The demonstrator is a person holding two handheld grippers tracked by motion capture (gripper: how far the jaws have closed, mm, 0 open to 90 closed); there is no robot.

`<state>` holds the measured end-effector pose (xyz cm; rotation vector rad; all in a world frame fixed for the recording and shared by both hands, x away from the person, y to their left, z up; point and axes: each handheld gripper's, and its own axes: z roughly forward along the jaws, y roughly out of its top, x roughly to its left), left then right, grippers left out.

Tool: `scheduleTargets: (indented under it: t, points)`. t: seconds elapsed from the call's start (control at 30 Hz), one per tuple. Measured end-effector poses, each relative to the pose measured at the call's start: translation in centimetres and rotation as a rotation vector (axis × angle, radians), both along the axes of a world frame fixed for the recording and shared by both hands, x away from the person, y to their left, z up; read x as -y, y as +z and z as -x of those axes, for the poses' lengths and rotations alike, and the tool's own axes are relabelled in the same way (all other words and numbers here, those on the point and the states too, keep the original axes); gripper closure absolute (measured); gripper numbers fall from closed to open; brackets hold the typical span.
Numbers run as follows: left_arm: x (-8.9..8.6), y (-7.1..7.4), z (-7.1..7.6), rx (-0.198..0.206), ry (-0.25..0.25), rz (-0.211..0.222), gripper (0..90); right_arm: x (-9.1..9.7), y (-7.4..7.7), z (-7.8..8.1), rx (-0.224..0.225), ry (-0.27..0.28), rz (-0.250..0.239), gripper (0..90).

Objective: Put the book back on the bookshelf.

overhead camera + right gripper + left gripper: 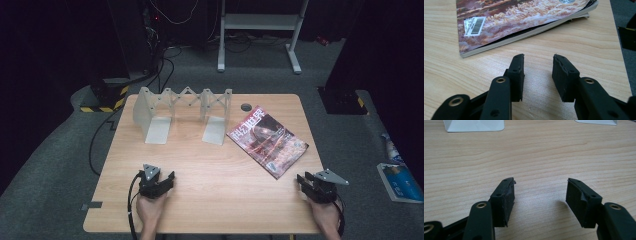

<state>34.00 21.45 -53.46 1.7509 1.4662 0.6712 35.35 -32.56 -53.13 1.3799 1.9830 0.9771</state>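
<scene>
1. While I hold both hands at the near edge of the light wooden bench [210, 165], my left tool [540, 192] rests with its jaws apart, nothing but bare wood between them.
2. My right tool [537, 72] at the near right corner is also spread and empty.
3. Nearest to it, just beyond its tips, a glossy dark-red magazine [524, 17] lies flat on the right half.
4. At the far left stands a translucent white folding bookstand [182, 112], well apart from both tools.
</scene>
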Motion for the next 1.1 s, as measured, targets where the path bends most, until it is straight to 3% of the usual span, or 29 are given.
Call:
scheduleTargets:
  t: [1.1]
  points:
    - [-0.1,0.0,0.0,0.001,0.007,0.007,40.0,1.0,1.1,-0.9,-0.045,-0.007,0.005,58.7]
